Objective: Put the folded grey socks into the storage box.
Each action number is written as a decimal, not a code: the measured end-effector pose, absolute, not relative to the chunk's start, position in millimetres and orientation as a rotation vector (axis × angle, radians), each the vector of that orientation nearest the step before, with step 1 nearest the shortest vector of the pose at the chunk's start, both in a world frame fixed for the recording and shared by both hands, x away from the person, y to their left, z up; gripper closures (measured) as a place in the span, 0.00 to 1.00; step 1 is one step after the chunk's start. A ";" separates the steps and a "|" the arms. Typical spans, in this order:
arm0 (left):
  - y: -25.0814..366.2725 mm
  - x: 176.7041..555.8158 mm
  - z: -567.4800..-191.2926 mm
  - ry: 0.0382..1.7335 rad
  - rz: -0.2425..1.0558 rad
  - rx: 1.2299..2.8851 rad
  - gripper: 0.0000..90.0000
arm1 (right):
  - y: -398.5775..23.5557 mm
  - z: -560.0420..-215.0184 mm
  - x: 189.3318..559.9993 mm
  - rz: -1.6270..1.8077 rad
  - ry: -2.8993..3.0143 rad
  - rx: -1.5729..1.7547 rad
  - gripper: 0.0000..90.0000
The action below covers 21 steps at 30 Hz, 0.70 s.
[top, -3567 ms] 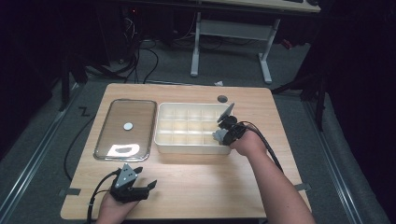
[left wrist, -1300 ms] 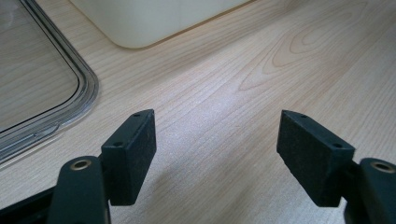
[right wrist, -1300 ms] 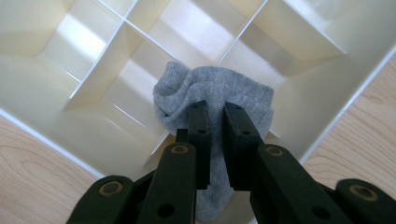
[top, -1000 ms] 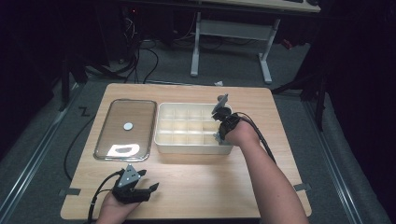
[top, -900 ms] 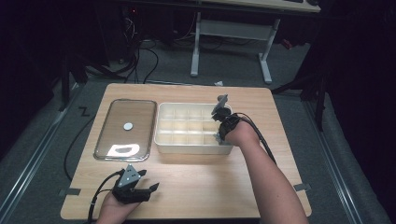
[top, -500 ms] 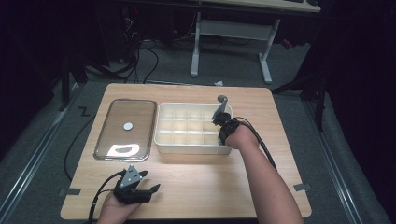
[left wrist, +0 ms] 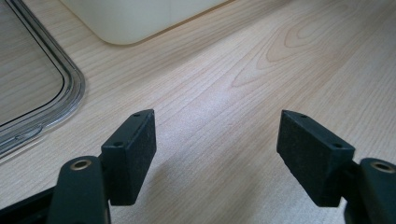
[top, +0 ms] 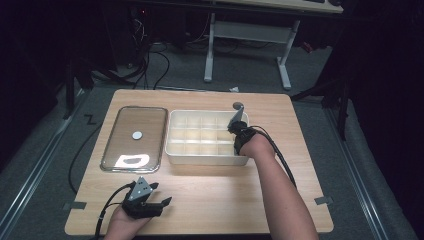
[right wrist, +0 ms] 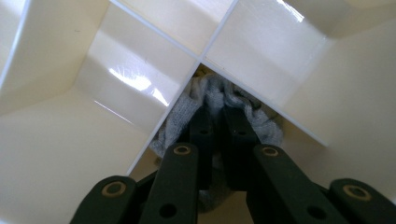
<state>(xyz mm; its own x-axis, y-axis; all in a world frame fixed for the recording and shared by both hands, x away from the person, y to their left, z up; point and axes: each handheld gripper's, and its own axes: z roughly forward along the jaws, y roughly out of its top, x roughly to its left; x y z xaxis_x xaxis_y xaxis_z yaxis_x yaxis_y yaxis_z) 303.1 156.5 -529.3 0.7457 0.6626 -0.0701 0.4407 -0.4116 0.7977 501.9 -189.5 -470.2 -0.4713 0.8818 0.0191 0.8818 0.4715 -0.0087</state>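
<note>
A cream divided box (top: 200, 154) stands mid-table. My right gripper (top: 234, 131) reaches down into its right end. In the right gripper view the jaws (right wrist: 219, 112) stand nearly together, shut on a grey knitted cloth (right wrist: 180, 123) that bunches around them. The cloth is pushed low into one compartment, against the crossing of the white dividers (right wrist: 201, 59). My left gripper (top: 161, 194) rests on the wood near the front left edge. Its jaws (left wrist: 215, 144) stand wide open with bare tabletop between them.
A clear rectangular lid (top: 150, 120) lies flat to the left of the box, with a small white disc (top: 137, 134) at its middle; its rim (left wrist: 70, 93) and the box's corner (left wrist: 126, 28) show ahead of the left gripper. A cable trails from each gripper.
The right gripper has sunk a little deeper into the box's right end. The left hand and gripper have stayed in place.
</note>
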 end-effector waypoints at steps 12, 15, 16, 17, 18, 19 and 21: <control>156.9 302.2 -528.4 0.822 0.331 2.061 0.32 | -193.8 -465.7 493.5 -0.081 -2.706 -1.620 0.91; 157.4 302.8 -528.2 0.823 0.336 2.058 0.32 | -196.1 -461.9 491.4 -0.104 -2.729 -1.610 0.88; 157.8 302.9 -528.1 0.822 0.338 2.058 0.32 | -196.2 -459.5 490.1 -0.106 -2.728 -1.622 0.86; 157.9 302.9 -528.0 0.821 0.340 2.057 0.32 | -196.9 -456.9 489.1 -0.114 -2.739 -1.620 0.83; 157.9 302.7 -528.0 0.821 0.342 2.054 0.32 | -197.8 -453.9 488.0 -0.128 -2.748 -1.622 0.81; 157.9 302.7 -528.0 0.821 0.343 2.052 0.32 | -199.4 -450.3 487.2 -0.148 -2.757 -1.624 0.78; 158.0 302.5 -527.3 0.821 0.344 2.054 0.32 | -201.9 -442.7 484.7 -0.203 -2.753 -1.644 0.76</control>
